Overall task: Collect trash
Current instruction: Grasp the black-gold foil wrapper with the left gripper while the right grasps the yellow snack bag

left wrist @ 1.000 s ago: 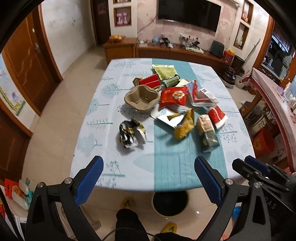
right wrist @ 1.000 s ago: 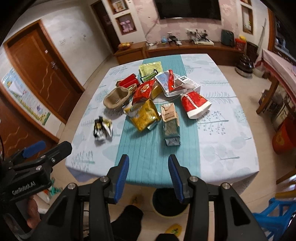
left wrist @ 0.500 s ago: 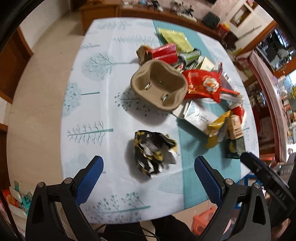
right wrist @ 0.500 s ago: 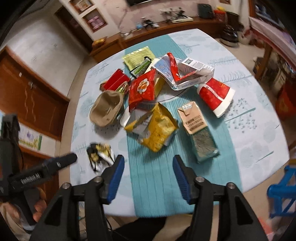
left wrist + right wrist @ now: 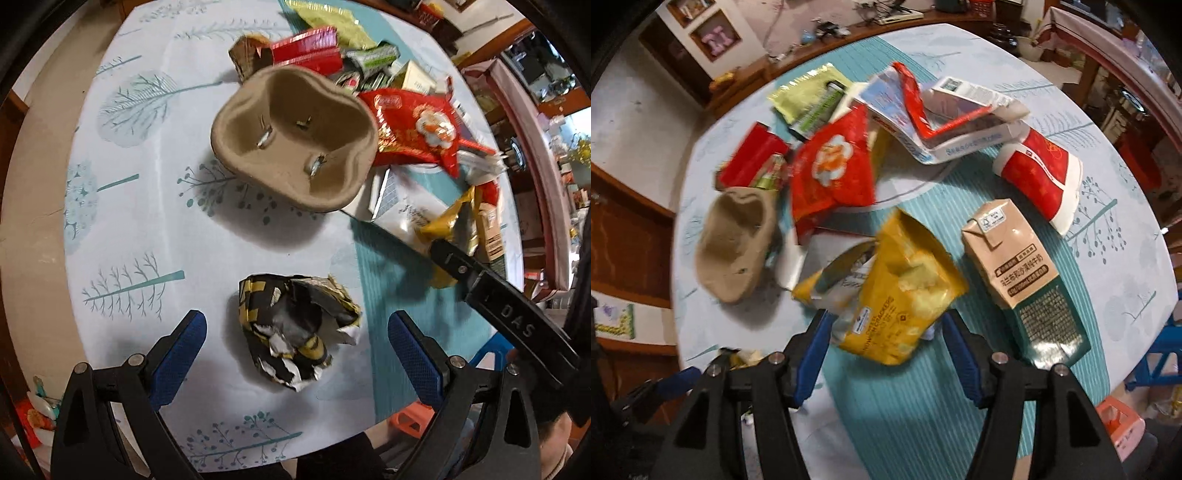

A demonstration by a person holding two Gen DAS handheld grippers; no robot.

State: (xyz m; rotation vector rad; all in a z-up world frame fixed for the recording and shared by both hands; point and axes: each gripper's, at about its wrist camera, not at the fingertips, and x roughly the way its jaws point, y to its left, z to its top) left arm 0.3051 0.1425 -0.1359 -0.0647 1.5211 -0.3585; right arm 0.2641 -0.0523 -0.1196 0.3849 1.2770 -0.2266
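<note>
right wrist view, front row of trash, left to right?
Pulp tray → yellow cracker bag, sitting between the open right tongs → brown milk carton → red paper cup. The pile behind them overlaps too much to order.

Left gripper [image 5: 293,338] was held low over the table edge, blue-padded fingers [image 5: 179,347] spread wide, nothing between them touching either pad. Right gripper [image 5: 884,349] was angled downward, jaws parted, narrower than the left's. In the left wrist view, the right gripper's black body crossed the lower right.
</note>
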